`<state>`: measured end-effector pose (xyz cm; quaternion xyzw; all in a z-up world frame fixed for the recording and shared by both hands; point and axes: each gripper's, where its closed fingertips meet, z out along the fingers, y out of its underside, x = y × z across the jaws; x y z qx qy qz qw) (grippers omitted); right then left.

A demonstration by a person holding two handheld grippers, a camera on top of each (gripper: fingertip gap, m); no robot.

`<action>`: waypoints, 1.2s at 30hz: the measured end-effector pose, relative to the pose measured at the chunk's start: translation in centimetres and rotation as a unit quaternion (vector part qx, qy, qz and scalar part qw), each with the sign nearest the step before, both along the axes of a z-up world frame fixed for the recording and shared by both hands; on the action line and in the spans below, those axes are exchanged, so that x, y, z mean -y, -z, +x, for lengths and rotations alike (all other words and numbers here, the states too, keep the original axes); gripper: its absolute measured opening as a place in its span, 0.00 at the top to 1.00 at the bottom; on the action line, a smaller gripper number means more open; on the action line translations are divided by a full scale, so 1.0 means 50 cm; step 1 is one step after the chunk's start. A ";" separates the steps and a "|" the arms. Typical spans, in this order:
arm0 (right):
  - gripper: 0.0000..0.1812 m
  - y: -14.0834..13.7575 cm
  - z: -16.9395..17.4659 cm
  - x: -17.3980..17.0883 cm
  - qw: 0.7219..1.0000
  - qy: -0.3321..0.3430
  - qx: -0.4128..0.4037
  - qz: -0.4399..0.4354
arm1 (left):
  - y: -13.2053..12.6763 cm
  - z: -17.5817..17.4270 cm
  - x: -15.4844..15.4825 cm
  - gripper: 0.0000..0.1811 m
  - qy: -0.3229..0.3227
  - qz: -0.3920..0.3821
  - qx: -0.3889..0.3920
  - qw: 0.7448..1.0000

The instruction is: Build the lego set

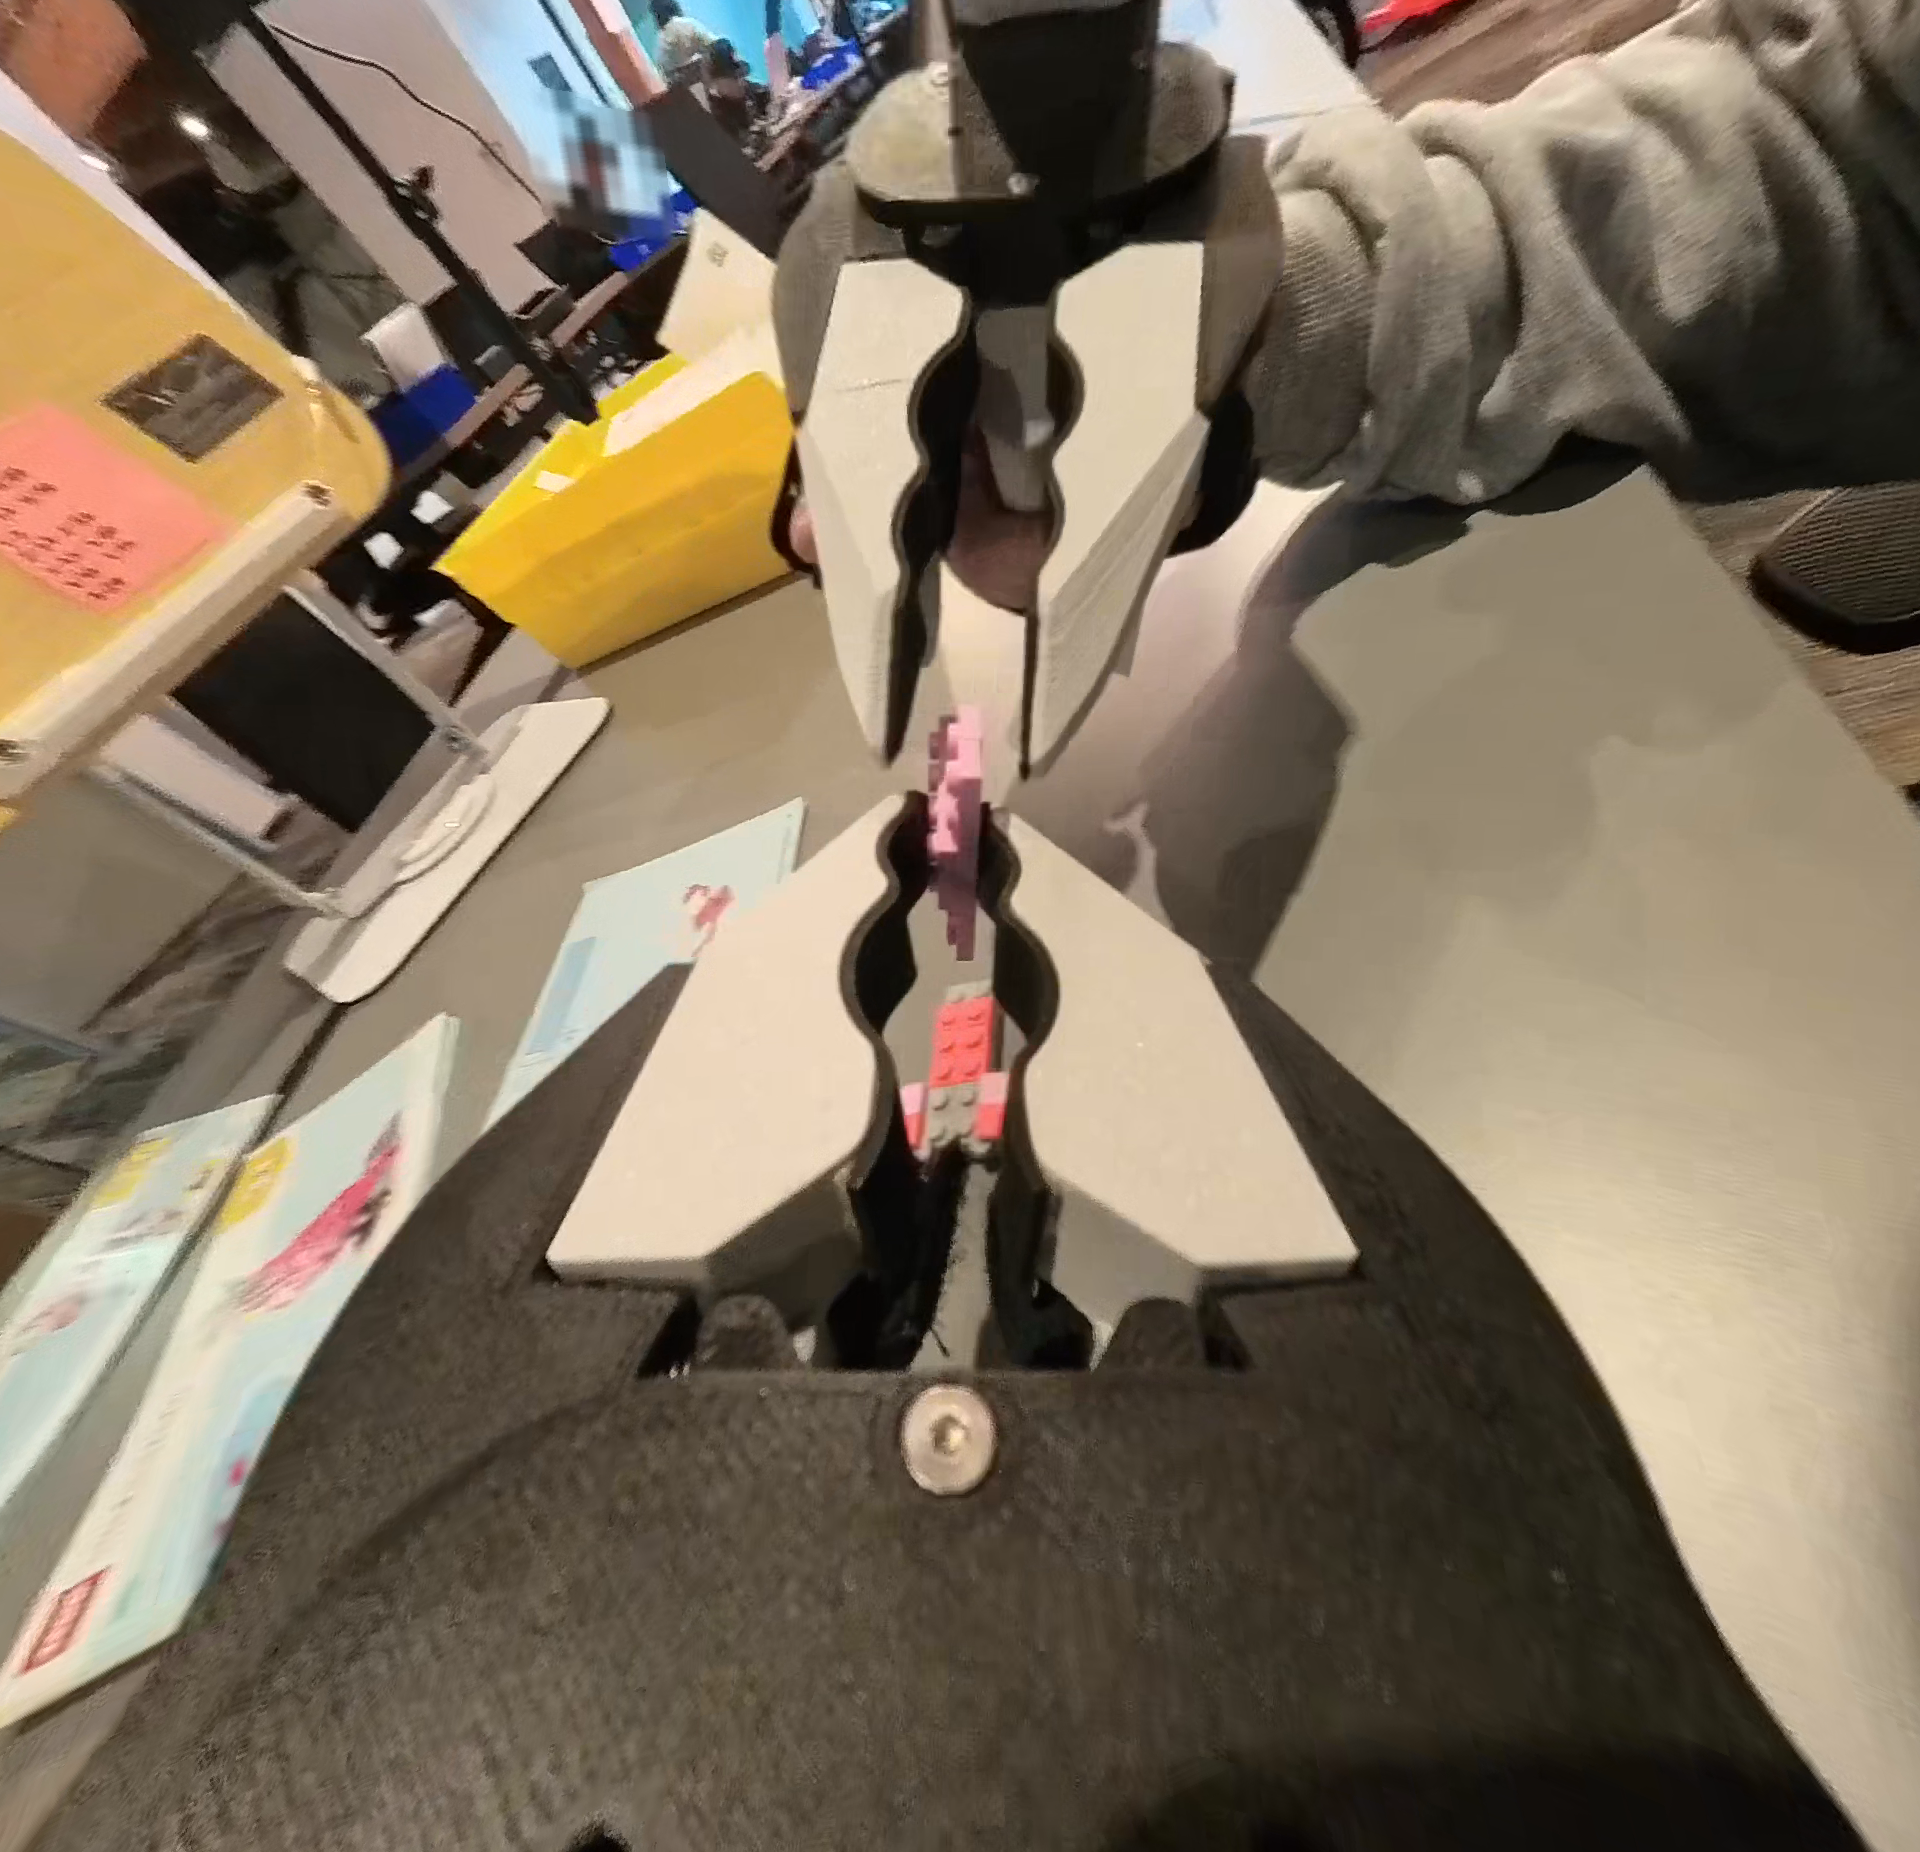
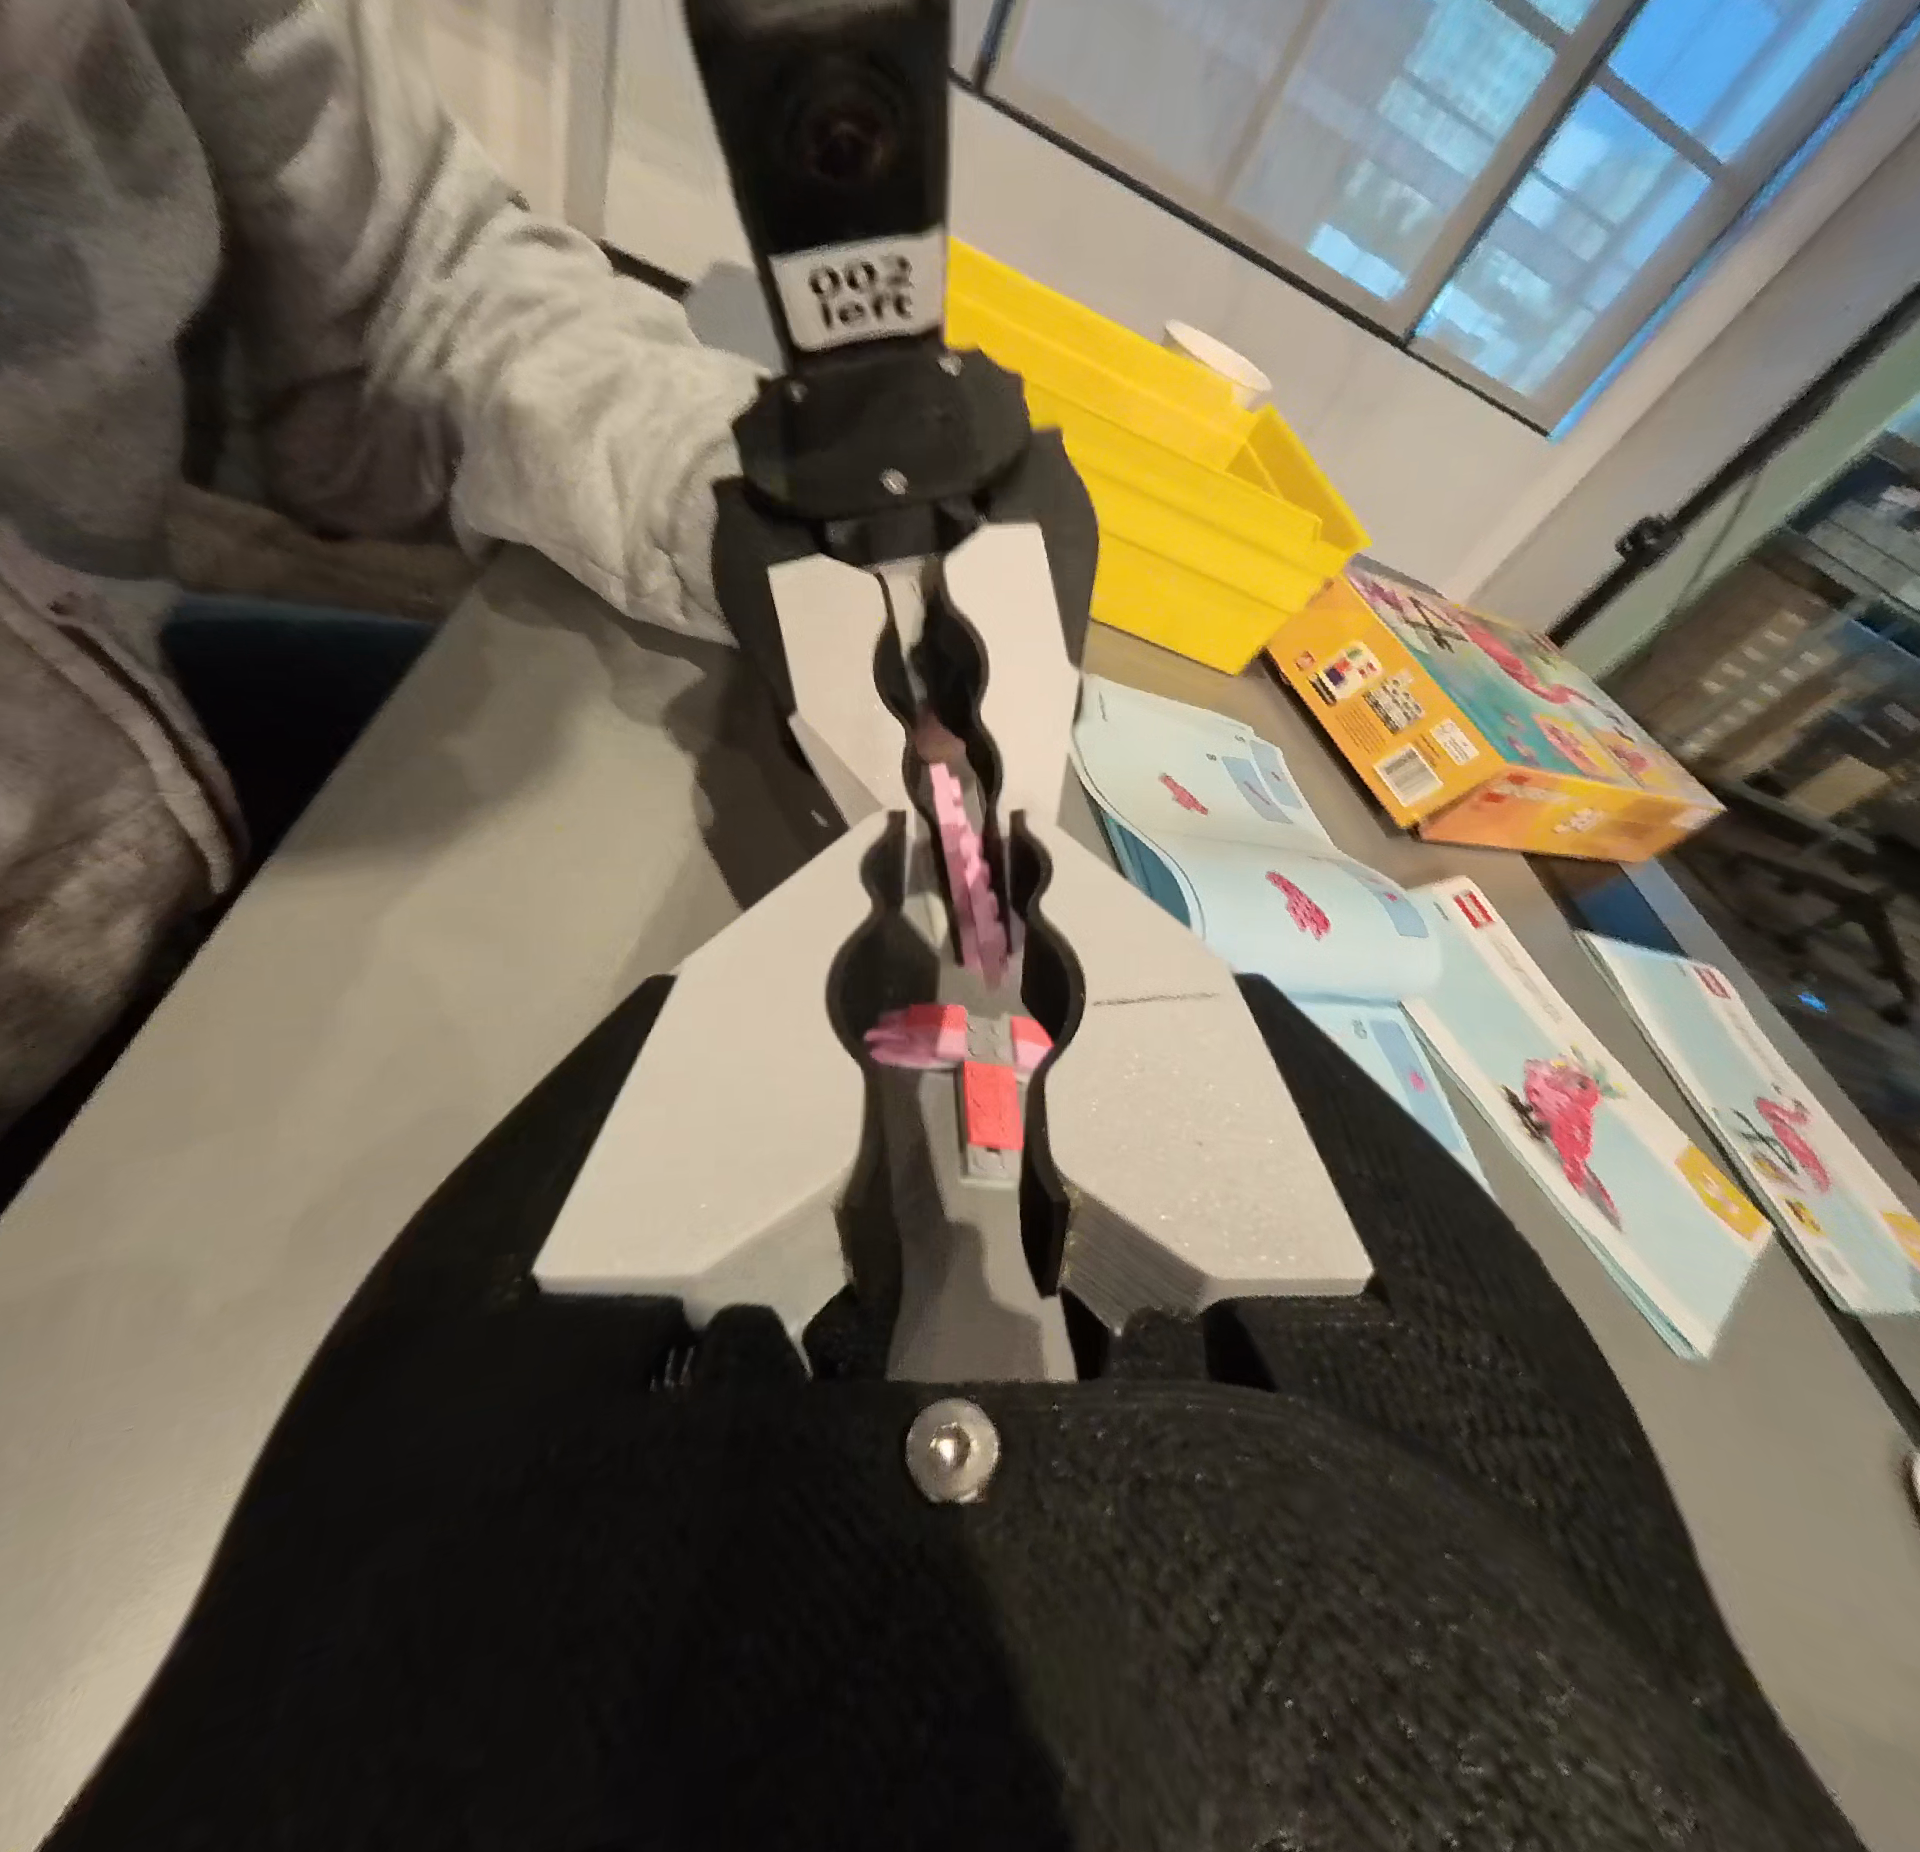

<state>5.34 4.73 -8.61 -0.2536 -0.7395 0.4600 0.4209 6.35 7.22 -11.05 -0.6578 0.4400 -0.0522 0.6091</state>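
By yellow bins (image 2: 1174,514), left gripper (image 1: 954,828) tight on pink lego piece (image 1: 961,867); grip of right gripper (image 2: 954,838) unclear.

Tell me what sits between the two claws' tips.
In both wrist views, a stepped pink lego piece spans the gap. The left claw is shut on its near end; the right claw stands open around its far end.

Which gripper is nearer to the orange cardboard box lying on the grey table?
Left, probably. The orange cardboard box lies beside the left gripper, level with its fingers; the right gripper points past it from farther back.
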 end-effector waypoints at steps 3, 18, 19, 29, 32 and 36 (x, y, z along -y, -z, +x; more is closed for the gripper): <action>0.94 0.011 0.003 0.010 1.000 -0.014 0.007 0.017 | 0.013 0.017 0.010 0.96 0.026 -0.021 0.003 0.999; 0.72 -0.015 -0.039 -0.056 0.990 0.076 0.012 -0.116 | -0.055 -0.043 -0.019 0.96 0.010 -0.087 0.232 0.969; 0.73 -0.003 -0.046 -0.060 0.986 0.081 0.040 -0.139 | -0.063 -0.047 -0.017 0.96 0.023 -0.099 0.263 0.960; 0.94 0.005 -0.058 0.002 0.960 -0.002 0.098 -0.262 | -0.075 -0.027 0.004 0.96 0.097 -0.159 0.345 0.920; 0.98 0.004 -0.059 0.000 0.967 0.004 0.081 -0.241 | -0.081 -0.024 0.009 0.96 0.113 -0.163 0.357 0.913; 0.99 0.005 -0.054 0.005 0.979 0.004 0.064 -0.192 | -0.083 -0.016 0.018 0.96 0.118 -0.134 0.324 0.929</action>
